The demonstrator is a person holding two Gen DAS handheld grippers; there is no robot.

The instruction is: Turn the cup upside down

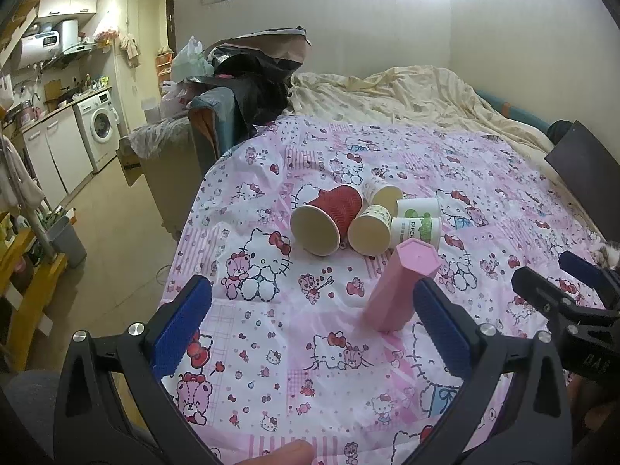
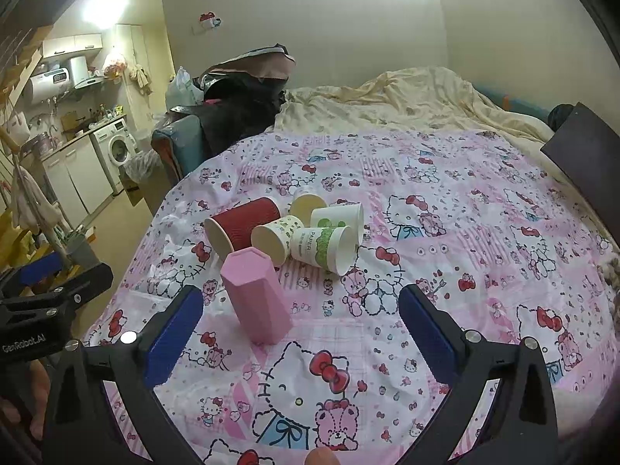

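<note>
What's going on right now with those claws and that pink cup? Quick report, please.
Left gripper open, empty. Right gripper open, empty. Pink cup stands closed end up on the tablecloth, untouched. Five paper cups lie behind it.

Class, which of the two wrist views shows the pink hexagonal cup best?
The right wrist view: the pink hexagonal cup stands unobstructed between the open tongs, its closed end up. In the left wrist view, the cup leans near the right edge, its lower side partly hidden by a blue pad.
</note>
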